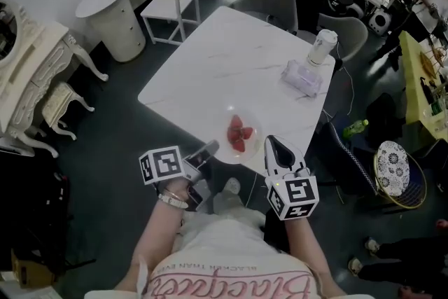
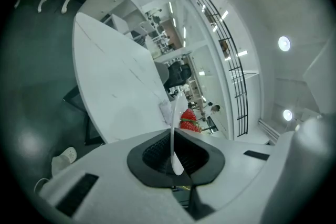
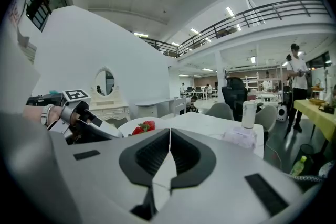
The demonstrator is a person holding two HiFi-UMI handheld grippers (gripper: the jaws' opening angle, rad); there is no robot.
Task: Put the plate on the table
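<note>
A clear plate (image 1: 249, 150) carrying strawberries (image 1: 238, 133) hangs over the near edge of the white marble table (image 1: 231, 59); whether it rests on the top I cannot tell. My left gripper (image 1: 208, 148) is shut on the plate's left rim, which shows edge-on between the pads (image 2: 174, 139), with the strawberries (image 2: 188, 119) beyond. My right gripper (image 1: 271, 143) sits just beside the plate's right rim, jaws shut with nothing between them (image 3: 169, 149). In the right gripper view the strawberries (image 3: 144, 126) lie to the left of the jaws.
A white tumbler (image 1: 322, 47) and a clear soft packet (image 1: 302, 77) stand at the table's right side. Grey chairs (image 1: 269, 2) ring the far edge. A green bottle (image 1: 355, 128) lies on the floor at right, and a cream vanity (image 1: 31, 73) stands at left.
</note>
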